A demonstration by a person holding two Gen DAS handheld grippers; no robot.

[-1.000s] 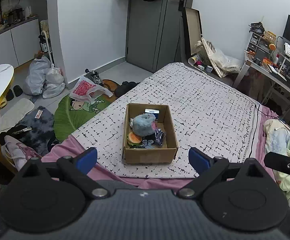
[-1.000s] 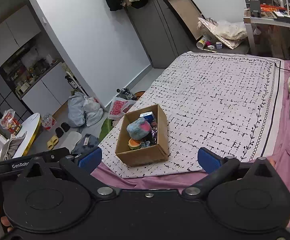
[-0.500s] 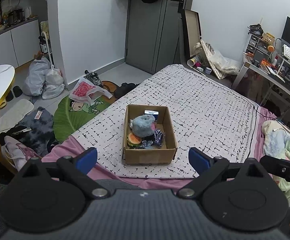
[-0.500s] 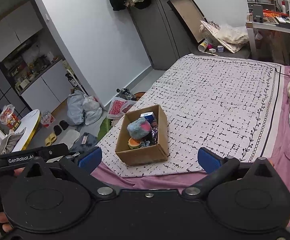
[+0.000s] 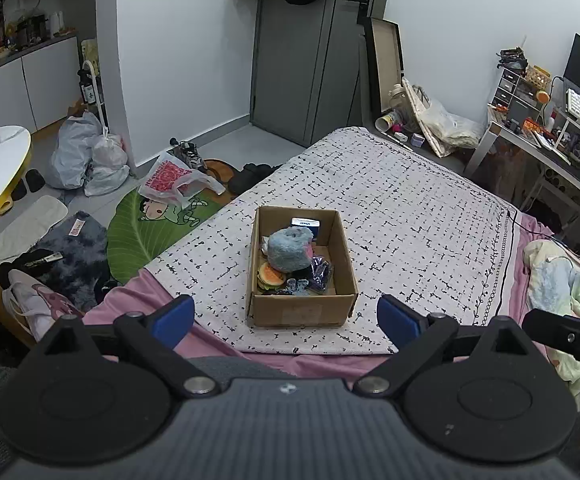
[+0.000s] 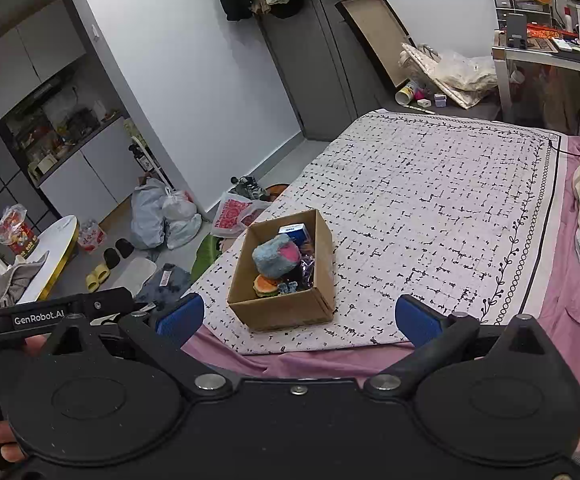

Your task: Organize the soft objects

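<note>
Jaws of the left gripper point(image 5: 286, 318) and right gripper point(image 6: 295, 318) stand released, empty. The cardboard box point(image 5: 301, 312) sits on the bed point(image 5: 409, 232), long axis running away, plush toy point(image 5: 291, 250) inside. Only the right view shows its pink patch.

brown box point(image 5: 301, 314) | blue-pink plush point(image 5: 291, 249) | white black-dashed blanket point(image 5: 409, 232)

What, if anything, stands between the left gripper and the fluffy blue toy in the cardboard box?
Nothing visible blocks the way. The left gripper is open and empty, and only bare bedspread lies in front of the box. The box is open-topped, and the blue toy sits on top of the other things inside.
</note>
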